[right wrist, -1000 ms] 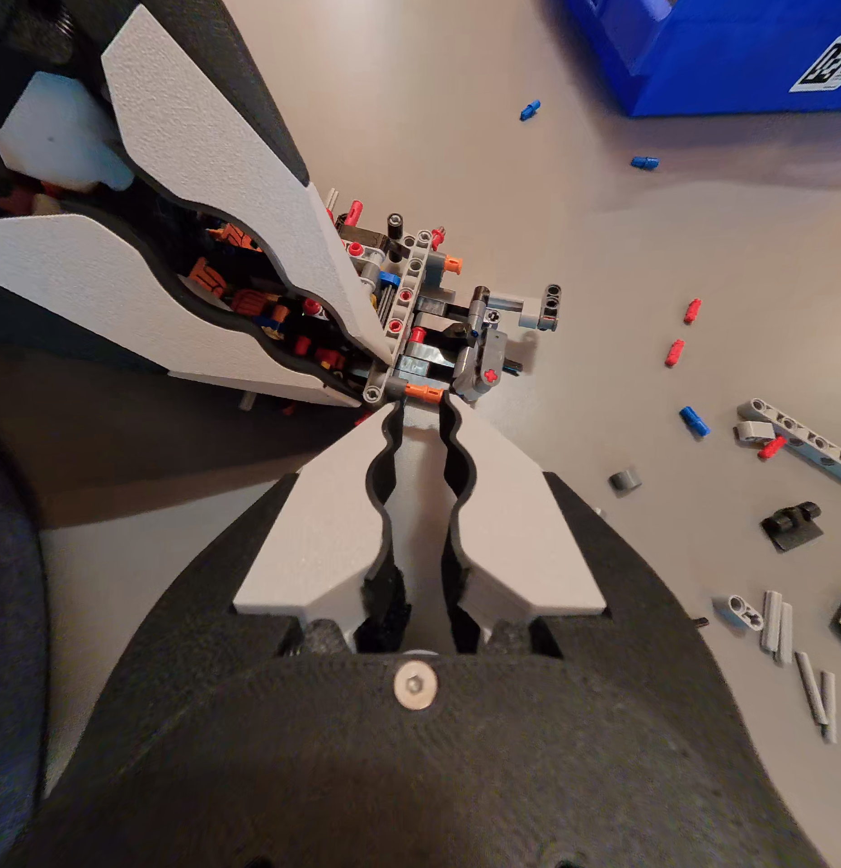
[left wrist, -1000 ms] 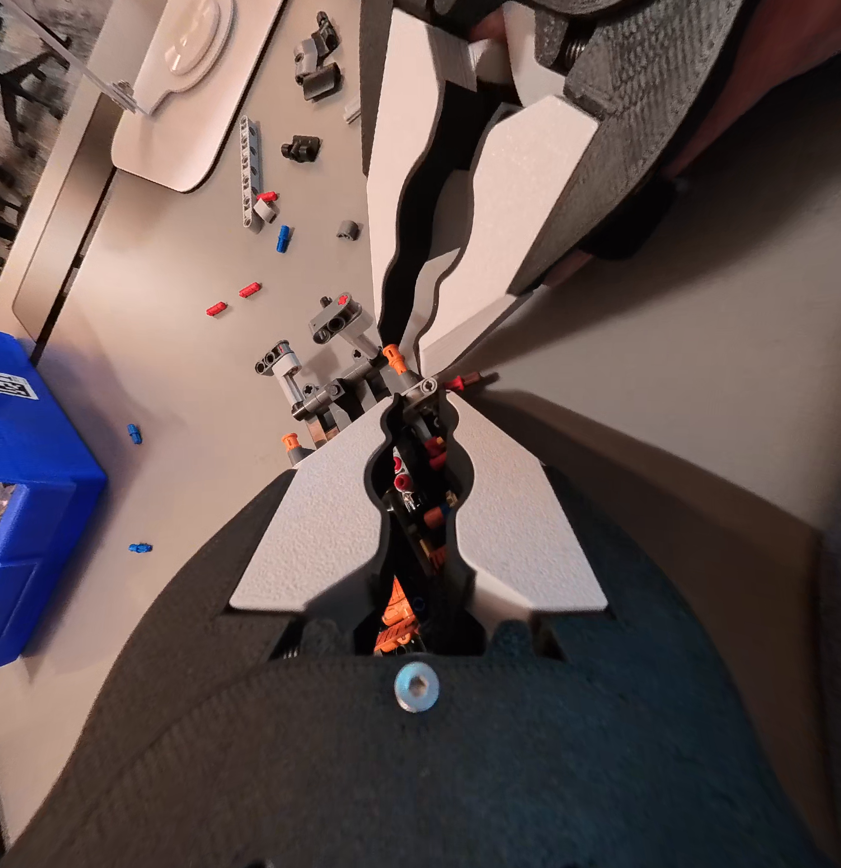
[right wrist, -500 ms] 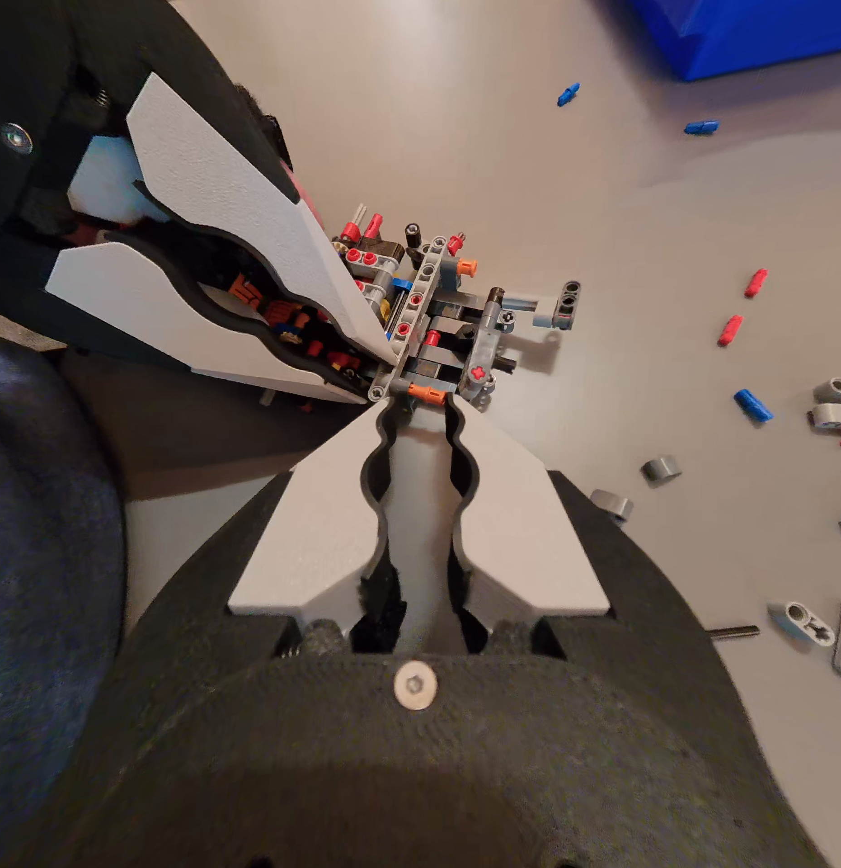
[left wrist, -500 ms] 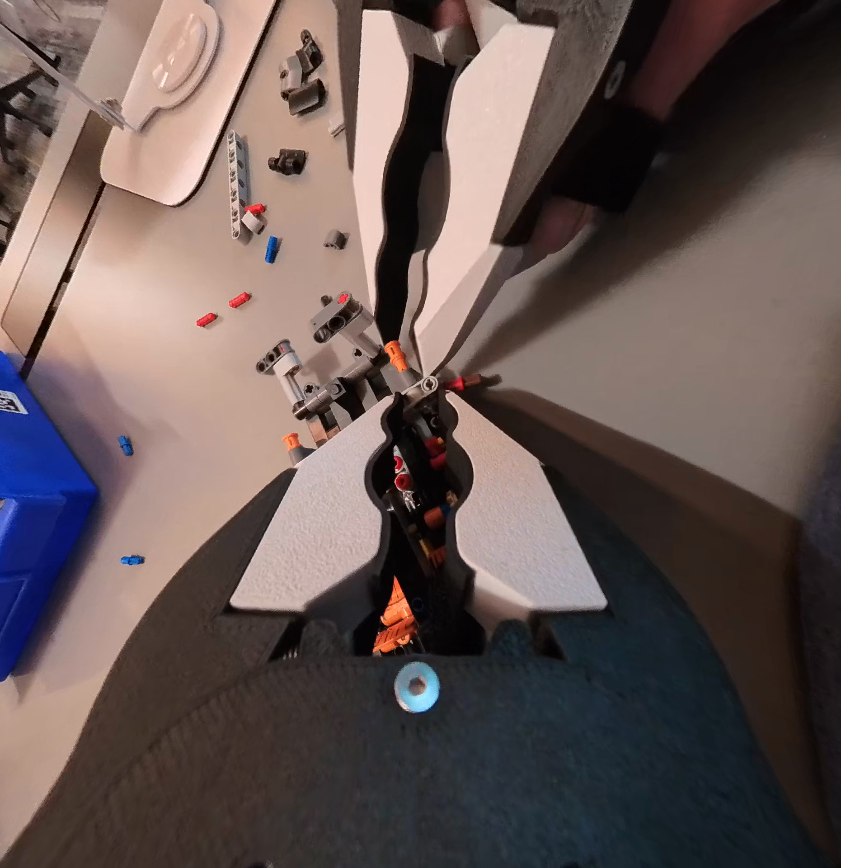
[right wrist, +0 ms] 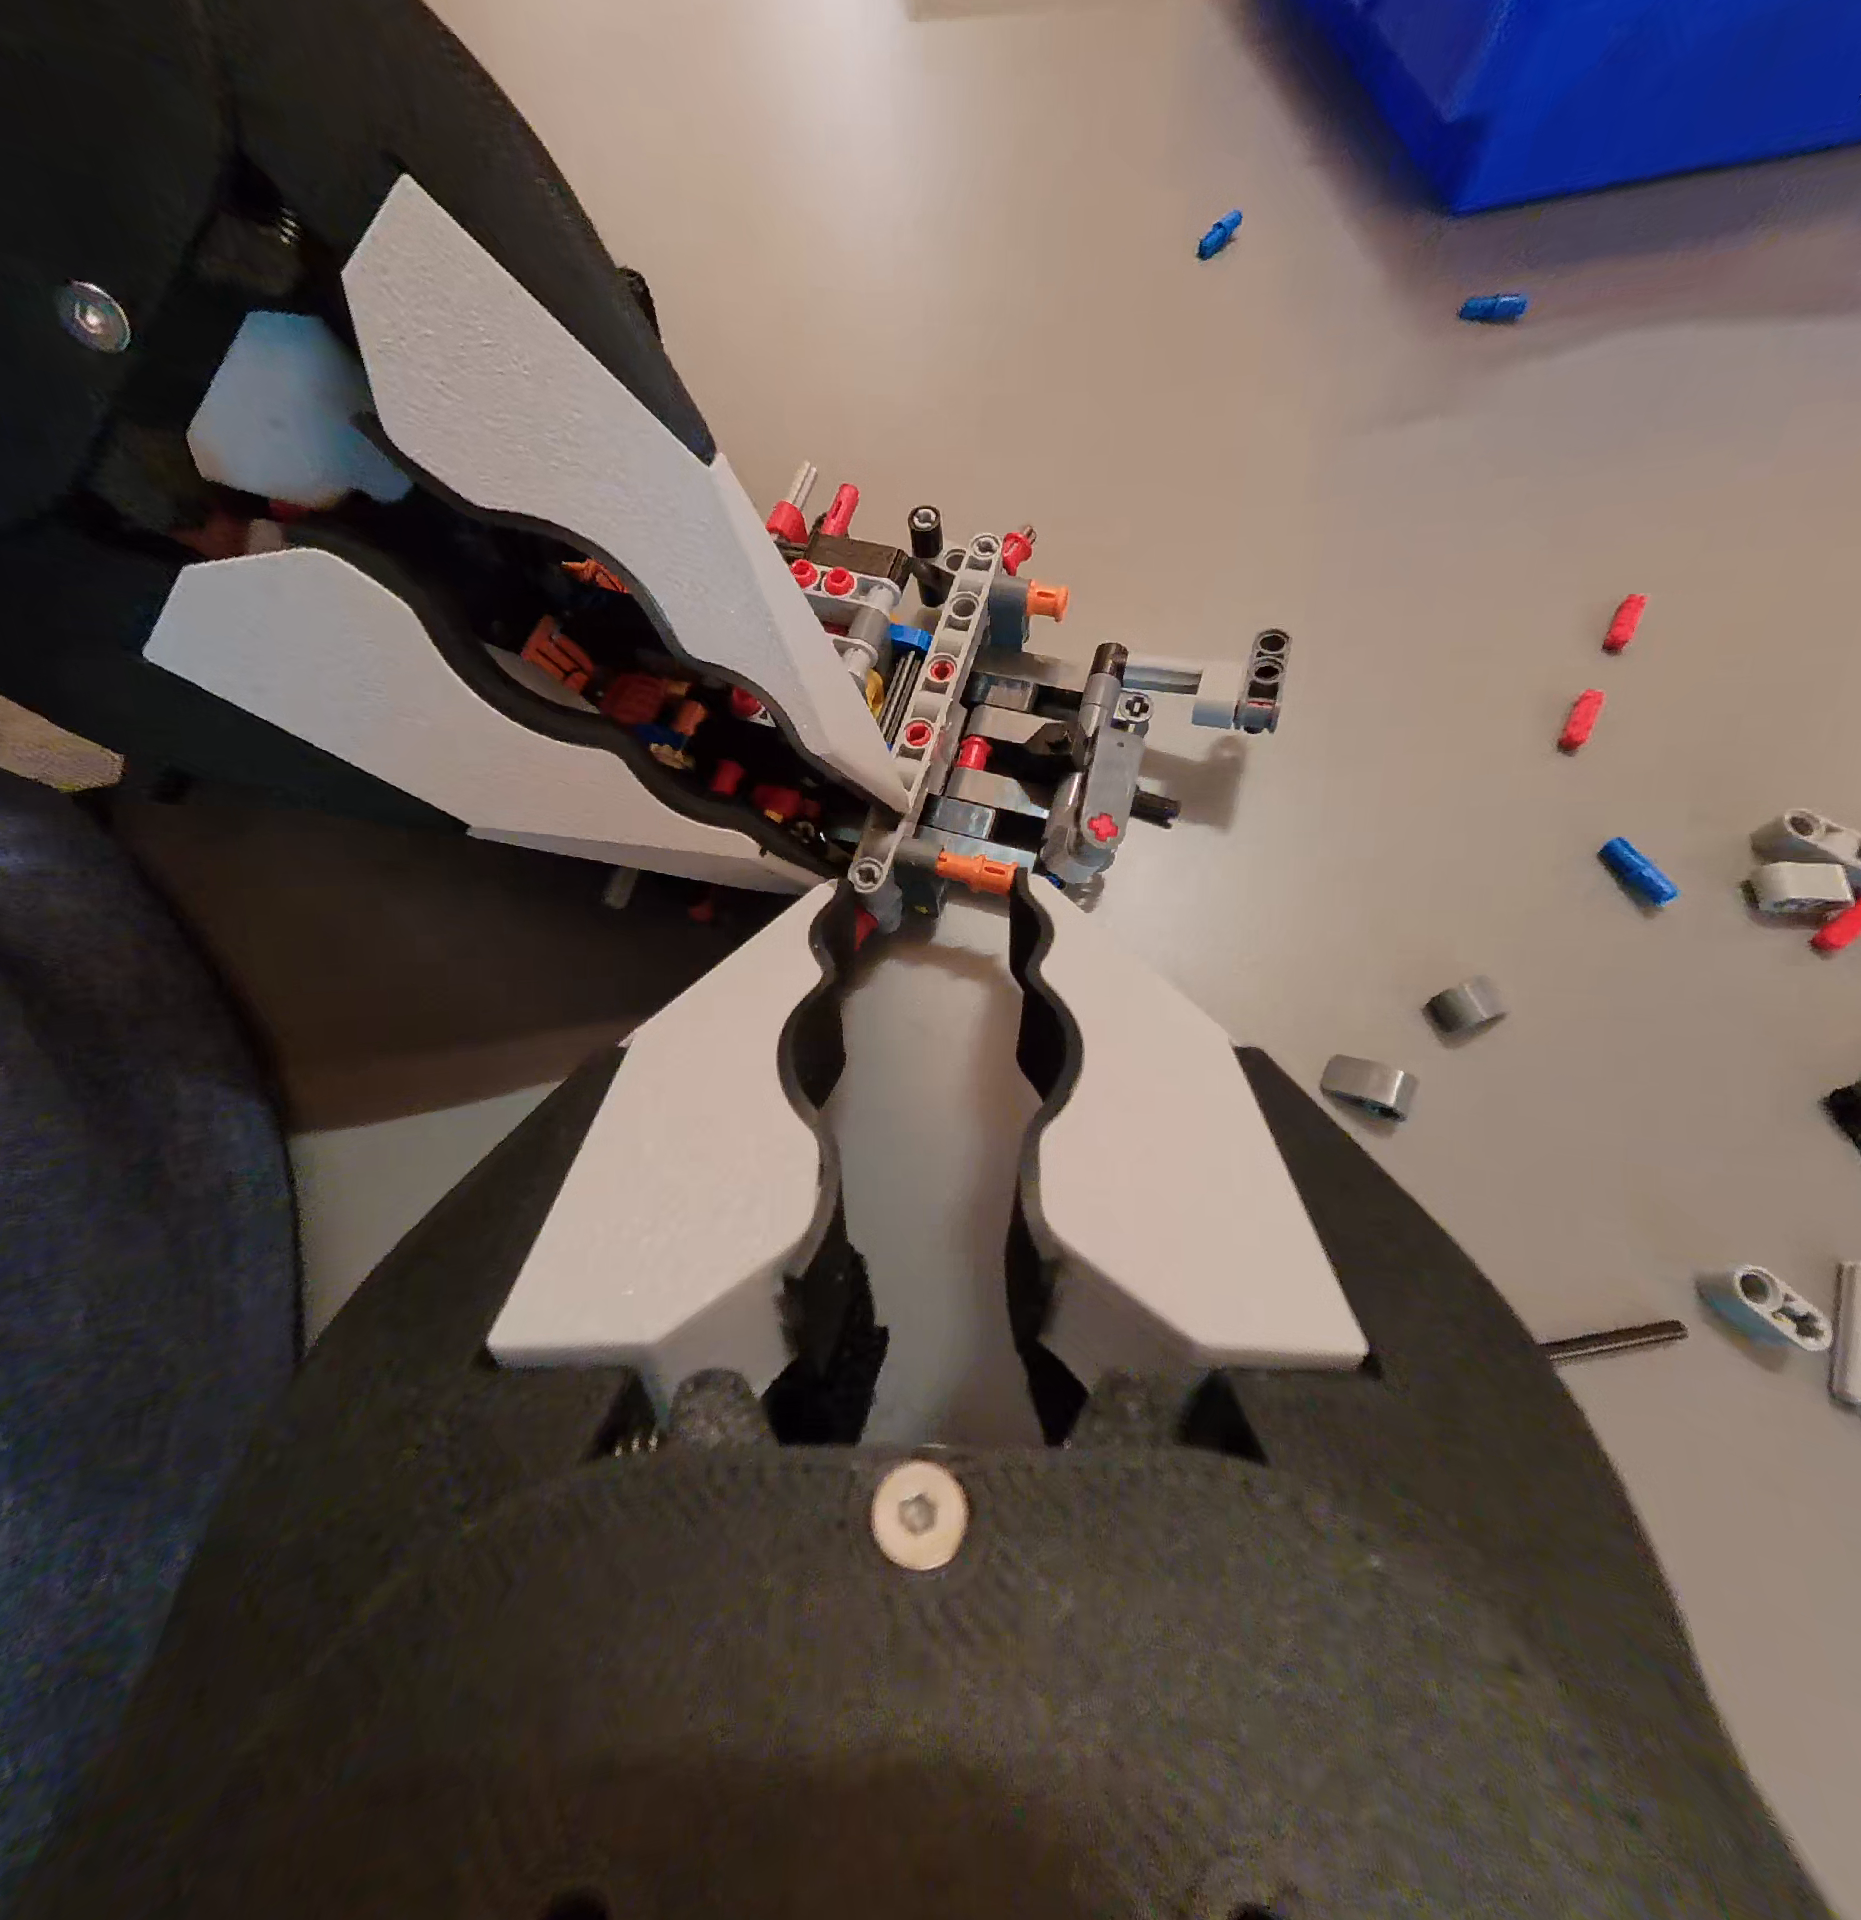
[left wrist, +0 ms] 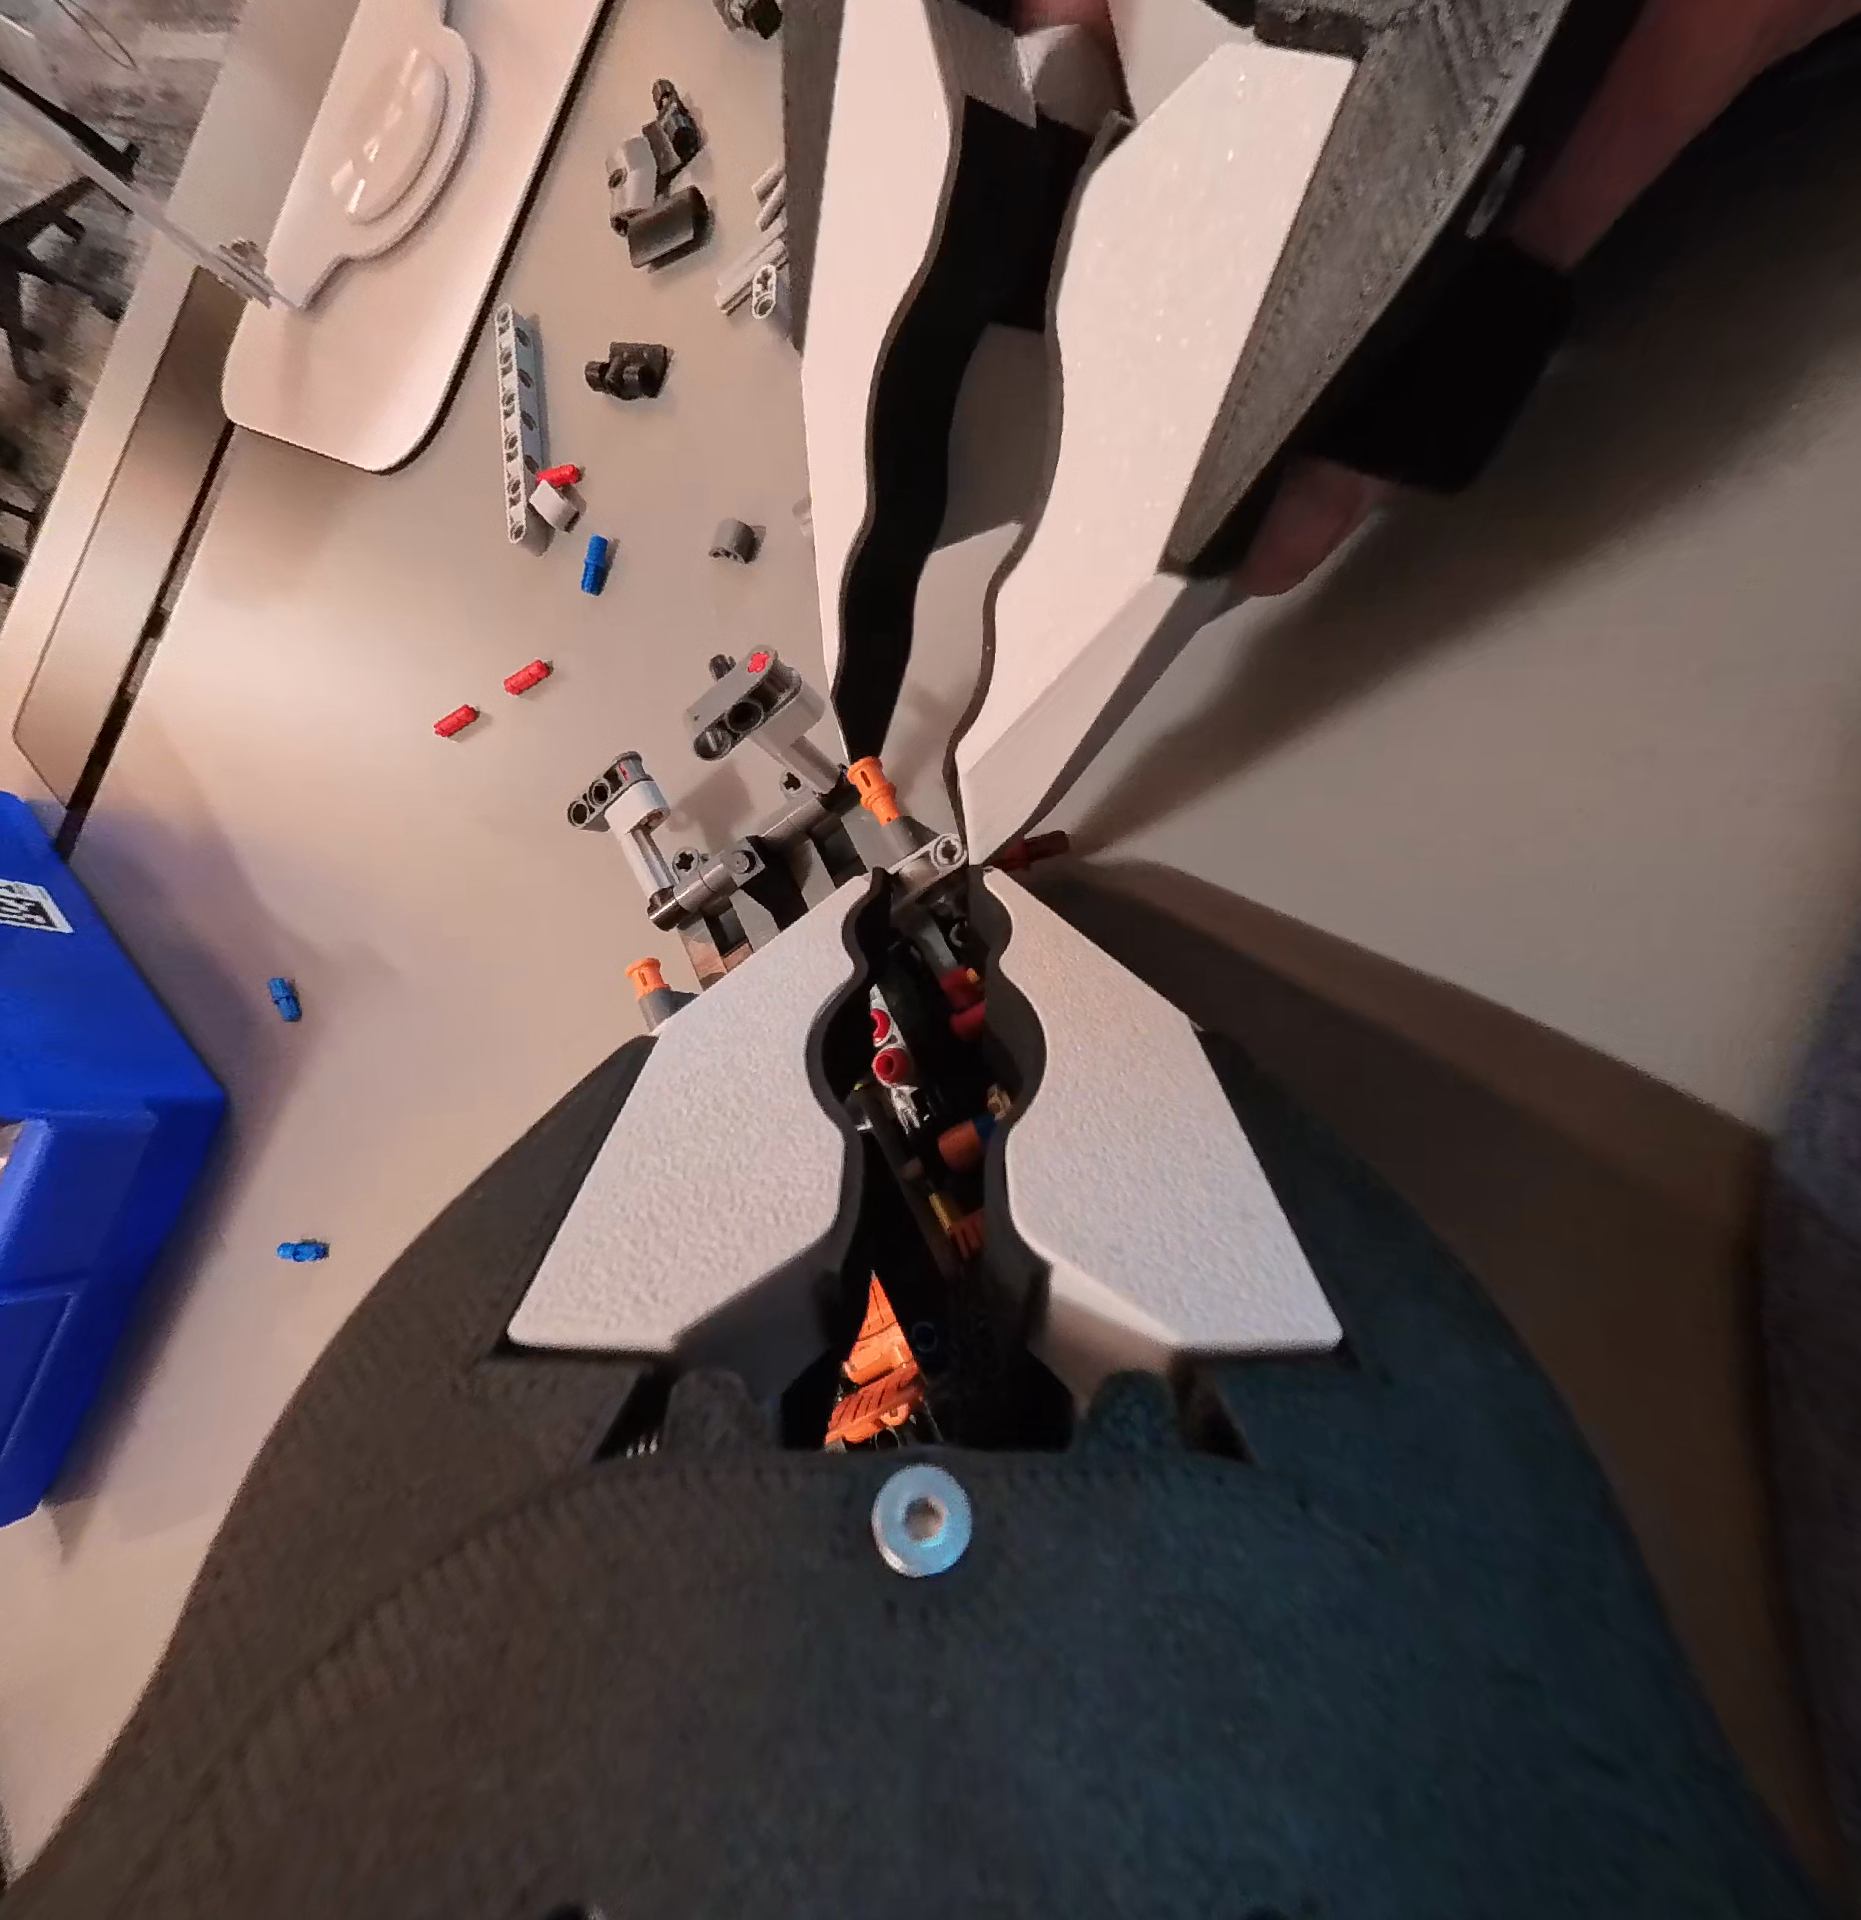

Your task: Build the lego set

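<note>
A partly built lego model (left wrist: 760, 862) of grey beams with red and orange pins lies on the tan table. My left gripper (left wrist: 926, 883) is shut on its body, which shows between the jaws. In the right wrist view the left gripper (right wrist: 874, 842) comes in from the upper left, holding the model (right wrist: 1009, 717). My right gripper (right wrist: 926, 891) is open, its tips on either side of an orange pin (right wrist: 976, 871) at the model's near corner. In the left wrist view the right gripper (left wrist: 910, 800) reaches down from the top to that orange pin (left wrist: 870, 788).
A blue bin (left wrist: 64, 1195) stands at the left; it is at the top right in the right wrist view (right wrist: 1591, 94). Loose parts lie around: red pins (left wrist: 526, 677), blue pins (right wrist: 1638, 871), a long grey beam (left wrist: 521, 426), grey bushes (right wrist: 1466, 1006). A white board (left wrist: 375, 229) lies far back. The grippers are tip to tip, or close to it.
The right gripper's jaws have spread a little wider around the orange pin and it has tilted slightly. The left gripper still holds the model in the same place.
</note>
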A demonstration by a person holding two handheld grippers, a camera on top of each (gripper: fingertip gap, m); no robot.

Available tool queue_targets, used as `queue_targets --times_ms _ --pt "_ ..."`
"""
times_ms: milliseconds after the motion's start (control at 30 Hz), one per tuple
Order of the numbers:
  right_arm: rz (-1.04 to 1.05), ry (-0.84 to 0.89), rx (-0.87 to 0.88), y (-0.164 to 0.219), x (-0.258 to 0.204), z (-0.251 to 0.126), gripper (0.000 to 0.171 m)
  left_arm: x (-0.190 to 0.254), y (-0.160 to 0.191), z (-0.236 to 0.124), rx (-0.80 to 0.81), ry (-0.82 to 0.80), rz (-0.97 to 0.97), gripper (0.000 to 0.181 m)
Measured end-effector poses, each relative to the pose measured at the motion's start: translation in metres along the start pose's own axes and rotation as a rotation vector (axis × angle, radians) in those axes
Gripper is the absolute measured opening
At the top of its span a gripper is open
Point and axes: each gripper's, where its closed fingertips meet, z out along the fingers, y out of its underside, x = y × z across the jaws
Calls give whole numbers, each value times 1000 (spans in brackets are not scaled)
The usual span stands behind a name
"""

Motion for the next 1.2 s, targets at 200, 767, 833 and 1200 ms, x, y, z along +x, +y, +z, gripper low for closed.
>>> queue_targets --times_ms 200,767,833,1200 --pt "-32 15 -4 0 0 1 27 0 1 0 -2 -3 6 12" --pt "-55 -1 -22 -2 0 4 26 -2 3 0 -14 -31 10 11" --pt "-47 -17 -21 -2 0 4 26 -2 3 0 -15 -32 9 11" --pt "-65 1 -33 -3 0 4 25 -2 3 0 -16 -36 12 11"
